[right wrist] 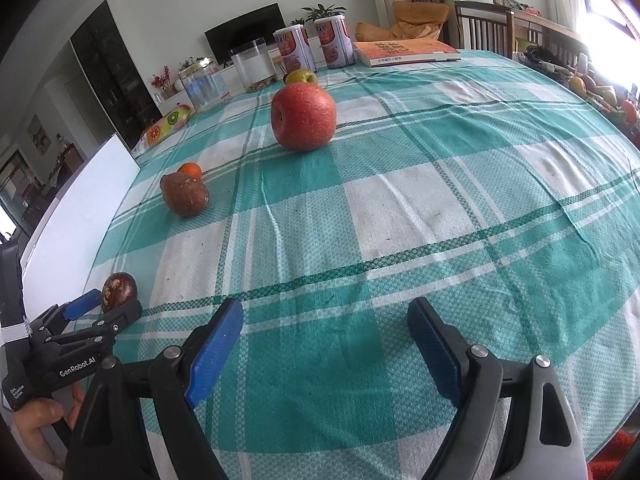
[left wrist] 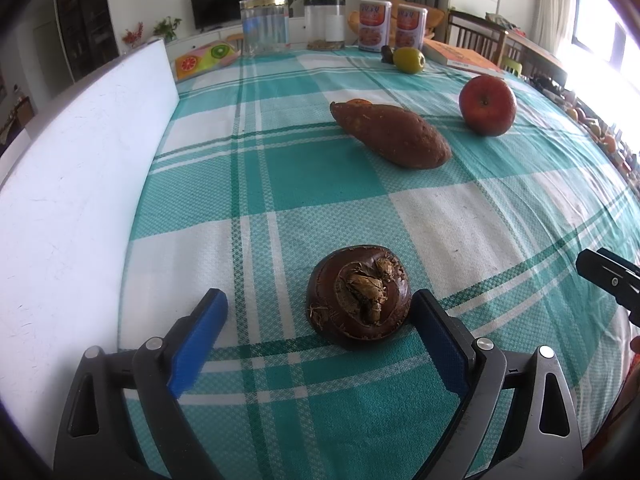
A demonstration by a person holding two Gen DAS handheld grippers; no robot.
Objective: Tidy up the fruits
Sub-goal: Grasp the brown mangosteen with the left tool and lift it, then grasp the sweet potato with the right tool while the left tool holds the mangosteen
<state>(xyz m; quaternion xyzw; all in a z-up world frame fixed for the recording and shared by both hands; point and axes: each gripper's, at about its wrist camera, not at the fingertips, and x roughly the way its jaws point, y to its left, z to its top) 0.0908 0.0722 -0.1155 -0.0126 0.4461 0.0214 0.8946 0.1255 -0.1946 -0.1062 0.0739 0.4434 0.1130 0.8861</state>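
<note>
A dark brown water chestnut [left wrist: 359, 291] lies on the checked cloth between the fingers of my left gripper [left wrist: 320, 304], which is open; its right pad looks to be touching or nearly touching it. It also shows in the right wrist view [right wrist: 119, 289]. Further off lie a sweet potato [left wrist: 392, 134], a small orange [right wrist: 190, 169] behind it, a red apple [left wrist: 487, 105] and a green fruit [left wrist: 408, 60]. My right gripper [right wrist: 325, 316] is open and empty over bare cloth, well short of the apple [right wrist: 303, 116].
A white board [left wrist: 72, 184] lies along the table's left edge. At the back stand clear jars [left wrist: 265, 24], two printed cans [left wrist: 391, 26], a book [right wrist: 406, 52] and a fruit-print pouch [left wrist: 206, 56]. Wooden chairs [right wrist: 484, 26] stand beyond the far right.
</note>
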